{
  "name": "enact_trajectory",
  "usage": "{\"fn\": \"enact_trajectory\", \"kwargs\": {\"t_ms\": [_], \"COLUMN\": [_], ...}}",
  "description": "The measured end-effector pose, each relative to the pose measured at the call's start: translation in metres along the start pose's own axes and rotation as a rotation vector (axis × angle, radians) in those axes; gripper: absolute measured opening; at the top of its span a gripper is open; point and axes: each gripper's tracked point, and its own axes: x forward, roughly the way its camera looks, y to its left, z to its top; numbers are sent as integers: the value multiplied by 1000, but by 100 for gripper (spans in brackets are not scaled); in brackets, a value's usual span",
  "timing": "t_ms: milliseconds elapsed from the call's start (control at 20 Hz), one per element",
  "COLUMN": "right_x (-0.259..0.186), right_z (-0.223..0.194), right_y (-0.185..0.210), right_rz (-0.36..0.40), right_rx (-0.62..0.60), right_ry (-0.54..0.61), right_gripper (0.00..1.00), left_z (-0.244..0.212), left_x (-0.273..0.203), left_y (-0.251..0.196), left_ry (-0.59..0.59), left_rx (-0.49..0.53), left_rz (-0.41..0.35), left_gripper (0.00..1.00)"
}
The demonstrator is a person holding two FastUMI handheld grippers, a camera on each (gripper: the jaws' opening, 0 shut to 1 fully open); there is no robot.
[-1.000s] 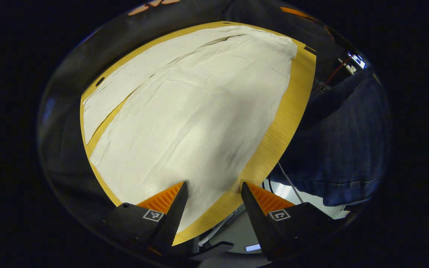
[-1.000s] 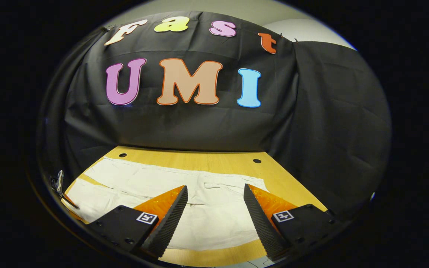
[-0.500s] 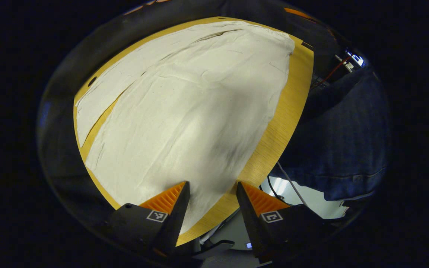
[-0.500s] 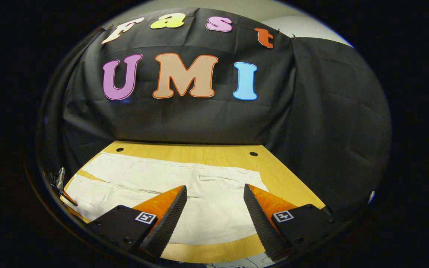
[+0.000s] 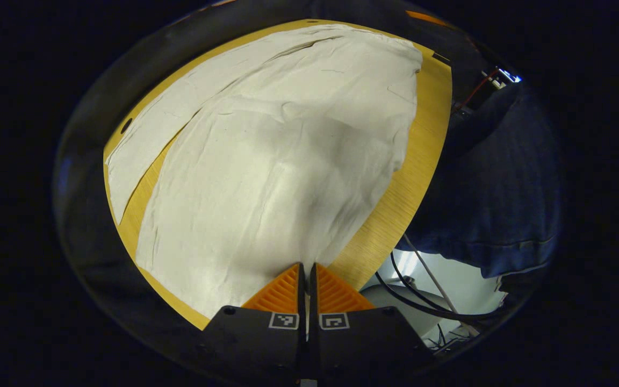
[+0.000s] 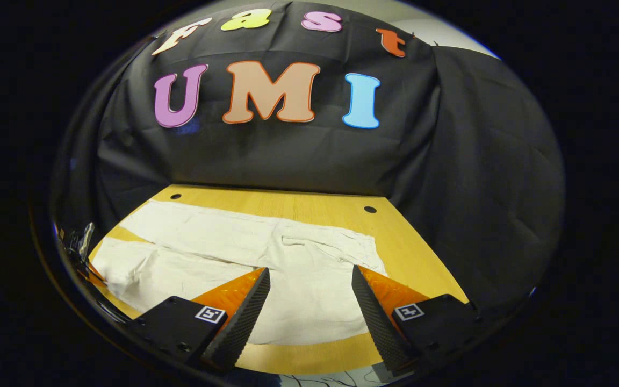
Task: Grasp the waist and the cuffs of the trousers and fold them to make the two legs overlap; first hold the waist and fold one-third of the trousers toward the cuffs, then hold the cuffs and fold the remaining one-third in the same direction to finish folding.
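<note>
Cream-white, lightly creased cotton trousers [image 5: 282, 156] lie spread flat on a smooth, yellow wood-grain table [image 5: 414, 161], their two legs splayed in a narrow V. The left gripper [image 5: 307, 269] has its ribbed wedge fingers clenched on the near cuff edge, drawing up soft ridges. The right gripper [image 6: 309, 279] hovers over the waist, its fingers parted and holding nothing.

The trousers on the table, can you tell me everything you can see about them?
The trousers are cream-white, soft and wrinkly like thin cotton. They lie flat on the wooden table with both legs spread apart in a V, so a wedge of wood shows between them. The waist end has a pocket seam. Nothing is folded yet. The left gripper is shut on the near leg's edge, where the cloth bunches up towards it. The right gripper hovers open above the waist.
</note>
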Motion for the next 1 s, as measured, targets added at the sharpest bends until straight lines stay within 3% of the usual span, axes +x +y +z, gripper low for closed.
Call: {"fn": "enact_trajectory", "kwargs": {"t_ms": [750, 1000], "right_x": [44, 56], "right_z": [-162, -184], "right_y": [-44, -48], "right_rz": [412, 529], "right_rx": [-683, -740], "right_ry": [422, 543], "right_gripper": [96, 96], "left_z": [0, -1], "left_x": [-2, -1], "left_y": [3, 2], "left_ry": [76, 105], "left_rx": [-55, -79], "left_rz": [43, 87], "left_gripper": [0, 0]}}
